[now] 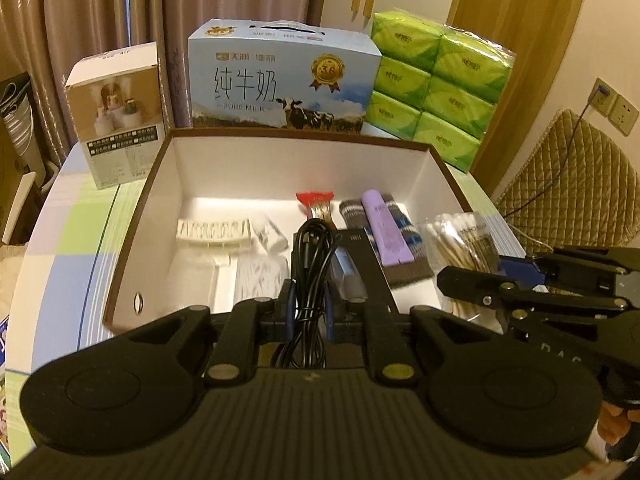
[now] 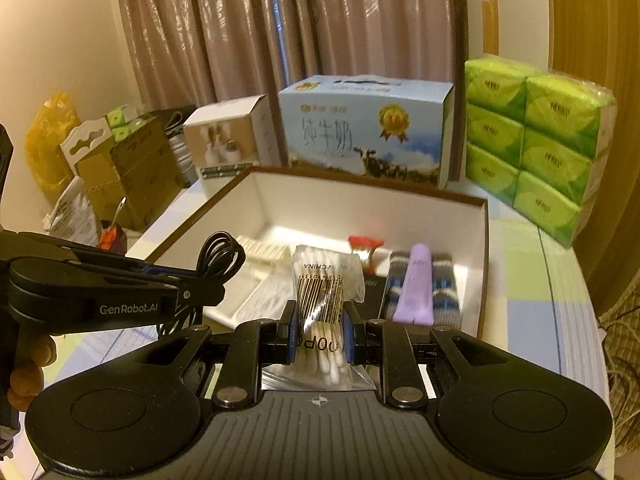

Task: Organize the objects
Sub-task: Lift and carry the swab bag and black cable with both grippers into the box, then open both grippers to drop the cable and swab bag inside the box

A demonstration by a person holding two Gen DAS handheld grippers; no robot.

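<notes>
The left gripper (image 1: 308, 308) fills the bottom of its own view, its fingers (image 1: 289, 304) clenched on a coiled black cable (image 1: 310, 264) that stands up between them at the lower middle of the frame. In the right wrist view the same gripper comes in from the left edge, the cable looped above its tip, with a person's hand (image 2: 28, 372) on its handle at the lower left.

The right gripper (image 2: 320, 328) sits at the bottom centre of its own view, fingers (image 2: 289, 330) clamped on a clear bag of cotton swabs (image 2: 320, 300) with a barcode facing the camera. In the left wrist view this gripper enters from the right edge with the swab bag just beyond its tip.

Behind both, in the middle of each frame, is an open box (image 1: 256, 160) with white inside walls and a brown rim, resting on the bench (image 1: 80, 232). Inside it, seen from the left wrist, lie a white plastic rack (image 1: 214, 232) at the left, a small brush with a red handle (image 1: 318, 208) near the centre, a purple tube (image 1: 386, 232) on top of folded striped cloth (image 1: 404, 248) to the right, and a dark flat case (image 1: 356, 244) in the near middle.

Along the top of the frame, beyond the box, stand a small white carton (image 1: 120, 116) at the left, a blue milk carton (image 1: 284, 76) in the centre and a stack of green tissue packs (image 1: 436, 80) at the right. Curtains (image 1: 100, 20) hang behind them.
</notes>
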